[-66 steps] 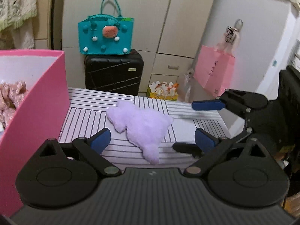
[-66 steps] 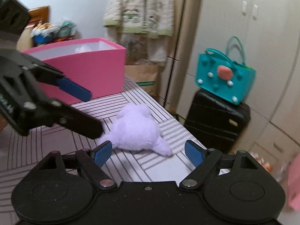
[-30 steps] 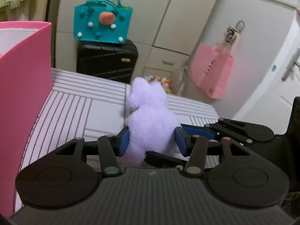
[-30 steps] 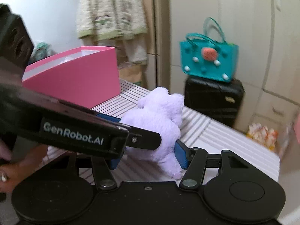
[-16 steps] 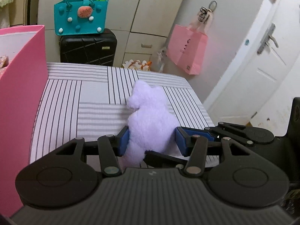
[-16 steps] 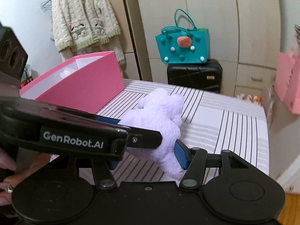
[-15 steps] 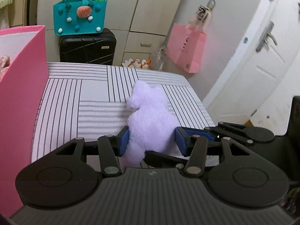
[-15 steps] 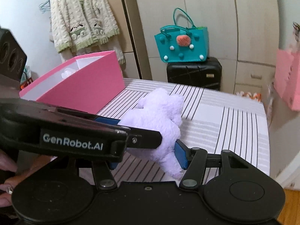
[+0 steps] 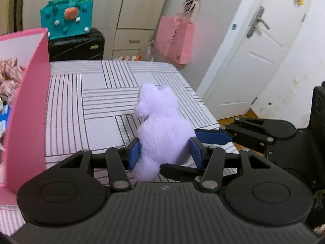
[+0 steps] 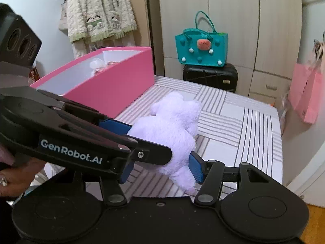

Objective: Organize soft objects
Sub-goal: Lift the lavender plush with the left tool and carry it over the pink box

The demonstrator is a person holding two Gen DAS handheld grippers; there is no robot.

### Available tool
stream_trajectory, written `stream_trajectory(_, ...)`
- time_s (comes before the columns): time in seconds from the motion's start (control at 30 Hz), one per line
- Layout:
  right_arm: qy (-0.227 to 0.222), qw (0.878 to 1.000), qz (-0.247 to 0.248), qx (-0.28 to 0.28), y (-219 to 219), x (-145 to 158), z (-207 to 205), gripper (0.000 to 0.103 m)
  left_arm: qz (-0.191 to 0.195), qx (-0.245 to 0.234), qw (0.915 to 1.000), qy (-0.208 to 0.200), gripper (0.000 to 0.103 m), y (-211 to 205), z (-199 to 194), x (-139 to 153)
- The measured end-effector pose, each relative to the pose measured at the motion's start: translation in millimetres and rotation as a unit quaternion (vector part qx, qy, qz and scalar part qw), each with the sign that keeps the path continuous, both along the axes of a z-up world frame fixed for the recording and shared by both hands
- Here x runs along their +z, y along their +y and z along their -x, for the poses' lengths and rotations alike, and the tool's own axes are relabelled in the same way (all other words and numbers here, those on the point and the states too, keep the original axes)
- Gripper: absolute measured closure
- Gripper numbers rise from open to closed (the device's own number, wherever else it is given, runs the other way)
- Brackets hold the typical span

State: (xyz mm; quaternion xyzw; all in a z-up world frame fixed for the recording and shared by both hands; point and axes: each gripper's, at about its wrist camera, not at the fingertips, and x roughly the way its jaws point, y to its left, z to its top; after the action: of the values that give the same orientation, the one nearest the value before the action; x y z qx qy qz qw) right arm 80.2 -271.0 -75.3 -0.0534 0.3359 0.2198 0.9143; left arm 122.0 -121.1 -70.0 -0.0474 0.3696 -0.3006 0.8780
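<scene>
Both tongs (image 9: 165, 152) (image 10: 161, 167) clamped, crossing.

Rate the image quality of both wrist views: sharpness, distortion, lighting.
Left wrist view: purple plush toy is sharp, the door bows from fisheye distortion, light is soft and even. Right wrist view: pink box is sharp, wardrobe edges curve, corners are vignetted dark.

One lilac plush toy (image 9: 162, 134), centre of frame. One pink box (image 10: 113, 81), left. One teal tote bag (image 10: 201, 48) on one black suitcase (image 10: 210, 75), upper middle. One pink paper bag (image 9: 175, 38), upper right. One cream cardigan (image 10: 99, 10), upper left. Two hand-held grippers: left (image 9: 165, 152), right (image 10: 160, 171).
</scene>
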Motion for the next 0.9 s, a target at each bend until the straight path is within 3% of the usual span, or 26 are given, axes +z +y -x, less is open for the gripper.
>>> stream_trajectory(0.13,-0.015,1.000,0.009,0.012,18.7,23.4,10.3,0.040,0.012,-0.018,0.9997,-0.015,0.053,24.7,10.3,18.2)
stream_trajectory(0.33,-0.033,0.999,-0.023,0.035,44.5,48.7,14.8,0.040,0.020,-0.018,0.9992,-0.031,0.052,68.3,19.3,44.0)
stream_trajectory(0.47,-0.037,0.997,-0.044,0.058,64.0,60.0,7.6,0.040,0.030,0.000,0.9989,-0.035,0.052,98.8,20.1,58.0)
stream_trajectory(0.7,-0.061,0.991,-0.039,0.114,109.4,81.8,-16.6,0.040,0.041,0.049,0.9958,-0.066,0.051,145.2,14.9,75.9)
stream_trajectory(0.9,-0.049,0.985,-0.048,0.160,144.5,94.3,-58.5,0.040,0.055,0.099,0.9914,-0.065,0.050,183.3,-9.5,82.7)
